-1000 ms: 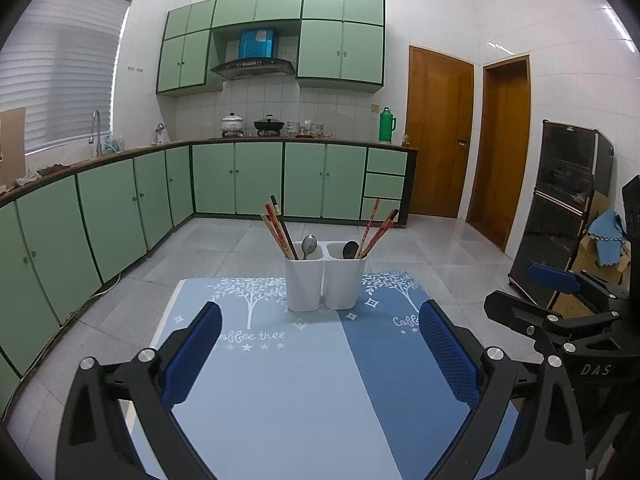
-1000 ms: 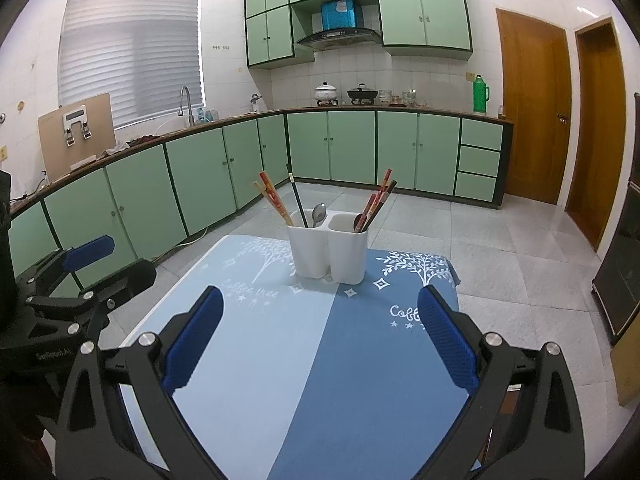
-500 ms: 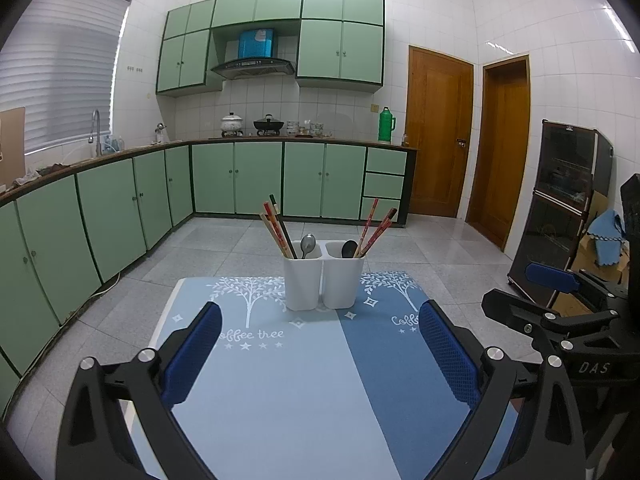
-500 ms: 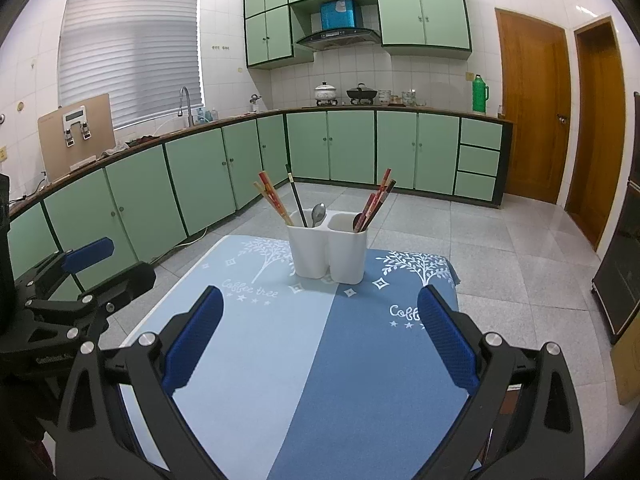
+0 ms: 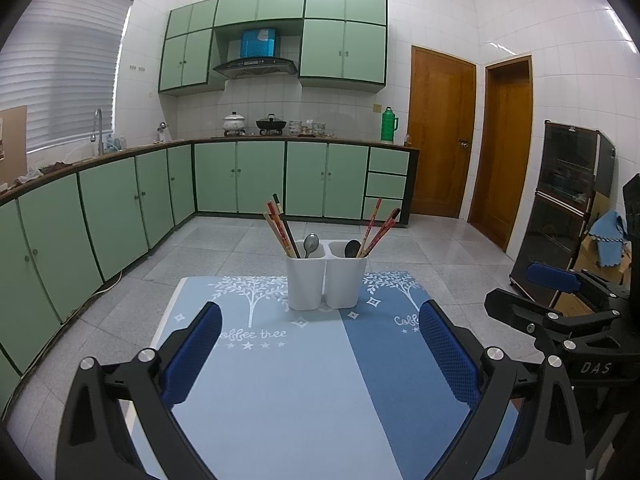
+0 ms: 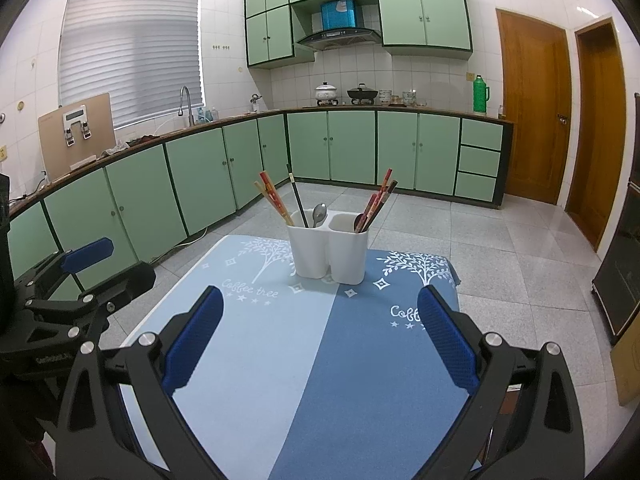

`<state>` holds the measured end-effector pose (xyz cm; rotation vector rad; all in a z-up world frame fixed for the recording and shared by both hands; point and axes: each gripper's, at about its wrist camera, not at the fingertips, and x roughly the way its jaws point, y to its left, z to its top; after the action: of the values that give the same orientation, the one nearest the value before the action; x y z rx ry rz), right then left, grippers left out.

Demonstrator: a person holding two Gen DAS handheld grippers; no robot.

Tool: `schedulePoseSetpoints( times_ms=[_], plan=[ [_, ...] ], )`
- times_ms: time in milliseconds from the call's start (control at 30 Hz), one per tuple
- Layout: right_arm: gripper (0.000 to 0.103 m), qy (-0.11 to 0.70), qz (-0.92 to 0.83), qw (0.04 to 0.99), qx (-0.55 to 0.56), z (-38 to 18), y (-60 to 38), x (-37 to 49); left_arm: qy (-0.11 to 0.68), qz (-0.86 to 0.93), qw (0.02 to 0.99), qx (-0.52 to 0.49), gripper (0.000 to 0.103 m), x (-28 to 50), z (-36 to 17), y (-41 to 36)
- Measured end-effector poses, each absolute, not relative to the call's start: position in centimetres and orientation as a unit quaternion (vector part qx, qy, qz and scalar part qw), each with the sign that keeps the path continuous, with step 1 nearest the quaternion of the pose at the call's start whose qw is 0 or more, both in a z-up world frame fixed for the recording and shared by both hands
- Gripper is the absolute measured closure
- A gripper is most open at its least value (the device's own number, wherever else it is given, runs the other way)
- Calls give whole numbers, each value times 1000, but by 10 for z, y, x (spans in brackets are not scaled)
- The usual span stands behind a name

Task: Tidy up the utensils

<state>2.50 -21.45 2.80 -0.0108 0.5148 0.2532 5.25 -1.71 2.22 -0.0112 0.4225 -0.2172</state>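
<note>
Both jaws apart, empty. White holder at 12 o'clock, light: tugging chopsticks could tip it.

holder: white | mat: two-tone blue, white tree print | fingers: blue pads; cabinets: green

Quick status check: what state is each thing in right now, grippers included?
Left gripper: jaws open, empty.
Right gripper: jaws open, empty.
Holder: upright on the mat.
Chopsticks: leaning in both compartments.
Silver spoon: in left compartment.
Dark spoon: in right compartment.
</note>
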Motion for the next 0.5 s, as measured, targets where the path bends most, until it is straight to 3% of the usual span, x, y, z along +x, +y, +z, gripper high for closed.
schedulePoseSetpoints(
  times_ms=[500],
  plan=[
    [8,254,123,959,-4,29,-215,27,210,-107,972,-5,6,53,23,-14]
  ],
)
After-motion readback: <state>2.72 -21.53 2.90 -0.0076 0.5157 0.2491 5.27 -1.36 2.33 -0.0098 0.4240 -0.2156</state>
